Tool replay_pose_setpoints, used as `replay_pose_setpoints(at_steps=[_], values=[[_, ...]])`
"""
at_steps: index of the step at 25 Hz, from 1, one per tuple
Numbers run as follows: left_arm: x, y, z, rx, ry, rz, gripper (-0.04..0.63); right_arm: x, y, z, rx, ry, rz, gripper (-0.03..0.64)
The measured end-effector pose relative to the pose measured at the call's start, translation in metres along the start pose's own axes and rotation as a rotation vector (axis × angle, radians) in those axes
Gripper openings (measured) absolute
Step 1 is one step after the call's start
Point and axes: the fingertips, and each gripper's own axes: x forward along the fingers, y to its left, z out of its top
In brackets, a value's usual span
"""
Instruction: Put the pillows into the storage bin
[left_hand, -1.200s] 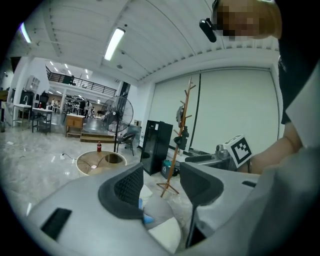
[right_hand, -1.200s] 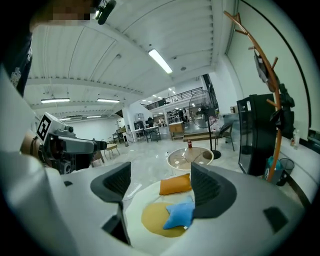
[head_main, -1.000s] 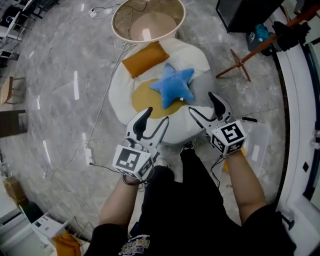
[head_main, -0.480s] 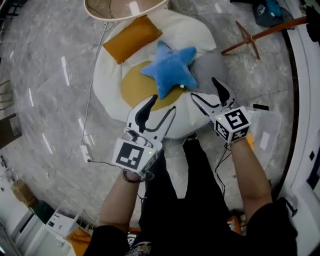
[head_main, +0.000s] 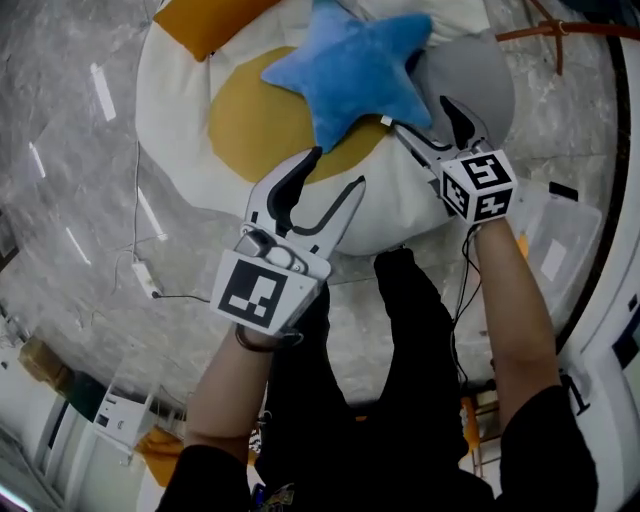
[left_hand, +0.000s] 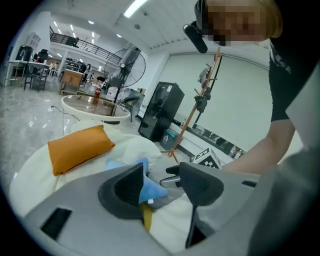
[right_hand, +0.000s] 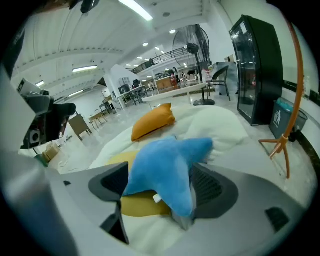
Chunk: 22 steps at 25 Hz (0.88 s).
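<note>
A blue star pillow (head_main: 345, 70) lies on a yellow round pillow (head_main: 250, 125), on top of a big white cushion (head_main: 400, 215). An orange pillow (head_main: 205, 20) rests at the cushion's far left, and a grey pillow (head_main: 470, 80) lies at the right. My right gripper (head_main: 418, 115) is at the star's lower point (right_hand: 165, 175). Its jaws are opening, one on each side of that point. My left gripper (head_main: 333, 172) hovers open over the cushion's near edge, holding nothing. Past the orange pillow (left_hand: 77, 147) stands the round pale bin (left_hand: 95, 107).
A wooden coat stand (head_main: 560, 30) stands at the far right. A white cable and power strip (head_main: 145, 280) lie on the marble floor to the left. A clear plastic lid (head_main: 560, 240) sits right of my right arm. A black cabinet (left_hand: 160, 110) stands behind.
Both grippers have moved forward over the cushion. The right one has reached the blue star and its jaws now straddle the star's lower point. The bin has slid out of the head view.
</note>
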Motion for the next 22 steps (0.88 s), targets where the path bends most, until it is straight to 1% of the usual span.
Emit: replay_pose_setpoints(at_steps=[3, 5, 9, 11, 12, 15, 18, 22], values=[[0.010, 0.015, -0.033, -0.015, 0.009, -0.005, 0.215, 0.034, -0.008, -0.033, -0.009, 0.048, -0.009, 0.414], [0.016, 0.023, -0.047, -0.019, 0.013, -0.008, 0.215, 0.052, -0.015, -0.051, -0.038, 0.085, -0.020, 0.429], [0.023, 0.034, -0.061, -0.019, 0.003, -0.007, 0.215, 0.081, -0.022, -0.084, -0.136, 0.184, -0.030, 0.439], [0.023, 0.036, -0.062, -0.015, 0.003, -0.008, 0.215, 0.091, -0.024, -0.096, -0.193, 0.241, -0.054, 0.432], [0.023, 0.037, -0.062, -0.014, 0.003, -0.007, 0.215, 0.094, -0.026, -0.098, -0.217, 0.261, -0.075, 0.383], [0.018, 0.040, -0.056, -0.019, 0.004, -0.003, 0.215, 0.092, -0.026, -0.093, -0.236, 0.292, -0.112, 0.319], [0.007, 0.035, -0.043, -0.020, 0.002, -0.001, 0.215, 0.082, -0.011, -0.078, -0.239, 0.295, -0.104, 0.254], [-0.016, 0.024, -0.018, -0.021, -0.002, -0.003, 0.215, 0.057, 0.017, -0.044, -0.212, 0.283, -0.075, 0.203]])
